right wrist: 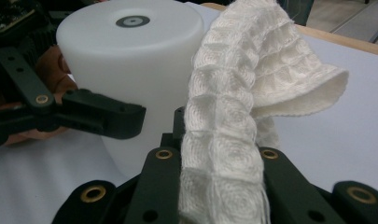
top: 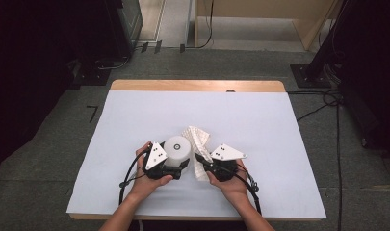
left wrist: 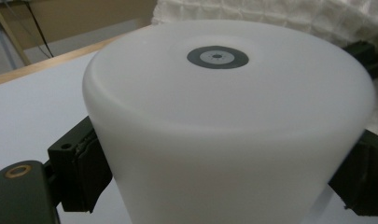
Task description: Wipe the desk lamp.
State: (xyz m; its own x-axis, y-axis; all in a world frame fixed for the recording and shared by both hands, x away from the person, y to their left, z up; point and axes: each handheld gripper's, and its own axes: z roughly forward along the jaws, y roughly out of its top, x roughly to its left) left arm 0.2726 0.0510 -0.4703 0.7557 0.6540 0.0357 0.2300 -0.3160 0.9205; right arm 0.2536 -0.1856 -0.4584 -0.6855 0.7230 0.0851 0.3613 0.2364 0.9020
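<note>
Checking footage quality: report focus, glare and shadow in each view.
High view: even light, dark surroundings, soft detail. Left gripper view: white cup looms close, softly blurred, no glare. Right gripper view: cloth weave sharp up close; table behind soft.

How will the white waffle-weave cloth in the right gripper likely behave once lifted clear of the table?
Probably floppy: the waffle-weave cloth already droops and folds over above the right gripper. Likely light, being thin. Its textured weave probably resists slipping.
</note>
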